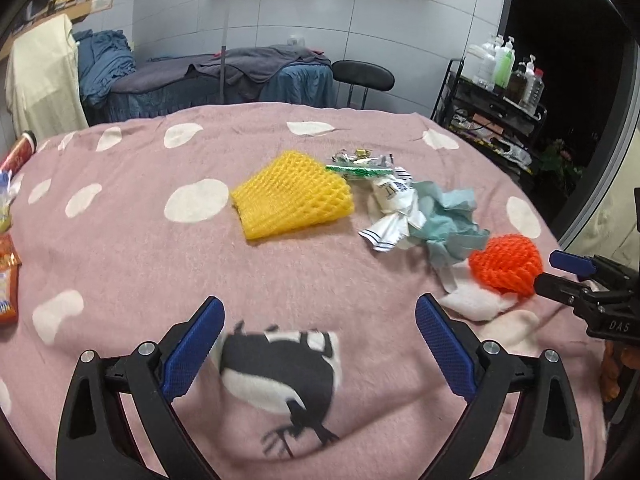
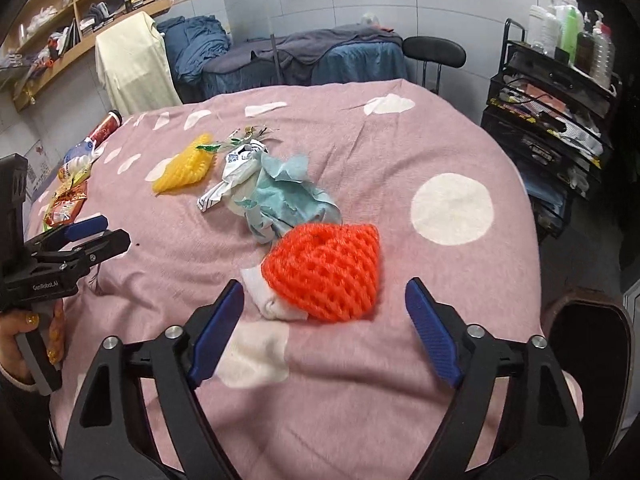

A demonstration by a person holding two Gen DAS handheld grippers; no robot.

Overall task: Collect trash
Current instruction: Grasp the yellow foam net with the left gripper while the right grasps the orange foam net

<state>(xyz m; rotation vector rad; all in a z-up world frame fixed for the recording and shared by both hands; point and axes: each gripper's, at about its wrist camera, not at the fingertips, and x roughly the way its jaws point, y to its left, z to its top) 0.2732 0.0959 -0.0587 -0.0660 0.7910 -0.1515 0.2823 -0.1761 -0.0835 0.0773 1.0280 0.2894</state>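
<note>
Trash lies on a pink spotted blanket (image 1: 120,248). An orange foam net (image 2: 326,270) sits just ahead of my right gripper (image 2: 324,300), which is open and empty, with its jaws either side of the net's near end. The net lies partly on a white tissue (image 2: 264,296). Behind it are crumpled teal paper (image 2: 288,192), a white wrapper (image 2: 236,168), a yellow foam net (image 2: 186,168) and a green wrapper (image 1: 356,168). My left gripper (image 1: 320,316) is open and empty, above the blanket, short of the yellow net (image 1: 292,200). The orange net shows at the right in the left wrist view (image 1: 506,266).
Snack packets (image 2: 66,200) and a red can (image 2: 104,126) lie at the blanket's left edge. A black chair (image 2: 434,52), a covered bed (image 2: 304,56) and a black rack with bottles (image 2: 556,80) stand behind and to the right.
</note>
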